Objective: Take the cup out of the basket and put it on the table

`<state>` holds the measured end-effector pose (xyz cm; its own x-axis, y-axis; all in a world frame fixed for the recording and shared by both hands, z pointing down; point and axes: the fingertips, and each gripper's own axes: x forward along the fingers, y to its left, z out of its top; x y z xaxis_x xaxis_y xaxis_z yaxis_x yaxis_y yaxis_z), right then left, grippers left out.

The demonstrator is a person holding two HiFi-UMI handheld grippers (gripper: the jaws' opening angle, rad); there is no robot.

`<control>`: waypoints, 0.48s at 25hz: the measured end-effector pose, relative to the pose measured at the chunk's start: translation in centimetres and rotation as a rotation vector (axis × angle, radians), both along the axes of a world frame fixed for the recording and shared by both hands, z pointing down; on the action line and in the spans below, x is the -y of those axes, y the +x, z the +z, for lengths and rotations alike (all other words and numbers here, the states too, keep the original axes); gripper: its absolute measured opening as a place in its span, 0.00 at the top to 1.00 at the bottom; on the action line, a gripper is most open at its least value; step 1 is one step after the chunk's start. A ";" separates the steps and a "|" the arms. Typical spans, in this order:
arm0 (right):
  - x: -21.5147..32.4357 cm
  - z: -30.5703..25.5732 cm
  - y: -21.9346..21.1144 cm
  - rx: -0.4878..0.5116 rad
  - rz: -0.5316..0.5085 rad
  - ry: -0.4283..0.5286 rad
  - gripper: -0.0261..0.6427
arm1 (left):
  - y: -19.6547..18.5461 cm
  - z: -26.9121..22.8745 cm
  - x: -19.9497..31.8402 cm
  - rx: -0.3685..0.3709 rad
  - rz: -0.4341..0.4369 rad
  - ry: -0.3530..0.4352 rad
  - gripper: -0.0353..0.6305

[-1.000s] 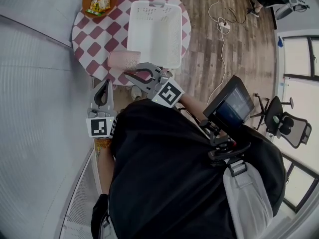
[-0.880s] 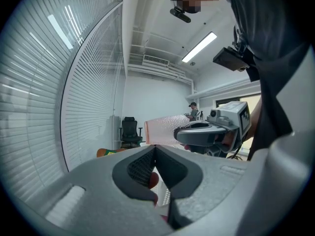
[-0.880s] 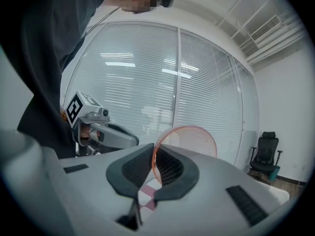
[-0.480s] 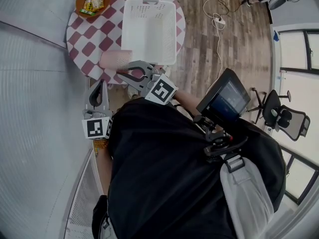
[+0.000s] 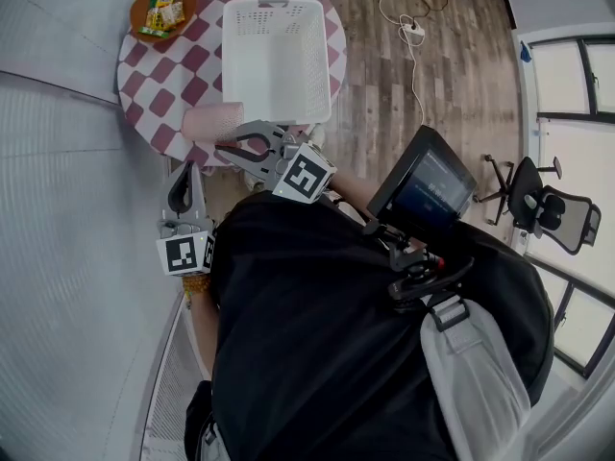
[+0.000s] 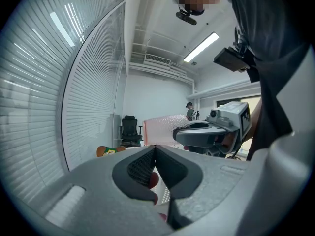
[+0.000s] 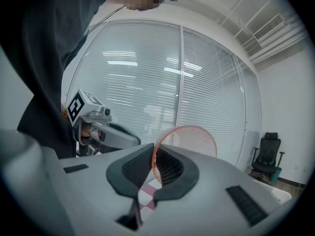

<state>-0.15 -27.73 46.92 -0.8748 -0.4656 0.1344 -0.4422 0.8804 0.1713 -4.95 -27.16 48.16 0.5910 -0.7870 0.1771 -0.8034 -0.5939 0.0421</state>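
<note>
Right gripper: fingers closed on the cup, pinching one side of its rim. In the right gripper view the rim wall sits between the two pads and the open mouth of the cup faces the camera.

The cup is pink, see-through and tipped on its side. It's out of the basket, just beside the basket's near left corner, over the near edge of the worktop. Can't tell from any view whether it touches the checked cloth.

Left gripper: fingers closed with nothing between them. In the left gripper view the tips meet, and only a bit of red cloth shows through the gap lower down. It hangs off the worktop edge on my left, apart from the cup and roughly level.

The basket is white and looks empty from the head view, standing on the far right part of the round worktop.

A bowl with snack packets is at the far left edge, well apart from the cup.
</note>
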 end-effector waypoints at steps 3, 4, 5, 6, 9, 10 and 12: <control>0.0 0.1 0.1 -0.001 0.002 -0.004 0.93 | 0.2 0.1 0.0 0.000 0.004 -0.003 0.94; 0.0 0.1 0.1 -0.001 0.003 -0.006 0.93 | 0.2 0.1 0.0 0.000 0.006 -0.003 0.94; 0.0 0.2 0.1 0.000 0.004 -0.007 0.93 | 0.2 0.1 0.1 0.000 0.007 -0.003 0.94; 0.0 0.2 0.2 0.000 0.005 -0.007 0.93 | 0.3 0.1 0.1 0.000 0.009 -0.004 0.94; 0.0 0.4 0.2 0.000 0.008 -0.009 0.93 | 0.3 0.3 0.0 -0.001 0.010 -0.004 0.94; 0.0 0.4 0.3 0.001 0.009 -0.010 0.93 | 0.3 0.3 0.0 -0.002 0.010 -0.004 0.94; -0.1 0.5 0.4 0.001 0.009 -0.011 0.93 | 0.4 0.4 0.0 -0.001 0.012 -0.005 0.94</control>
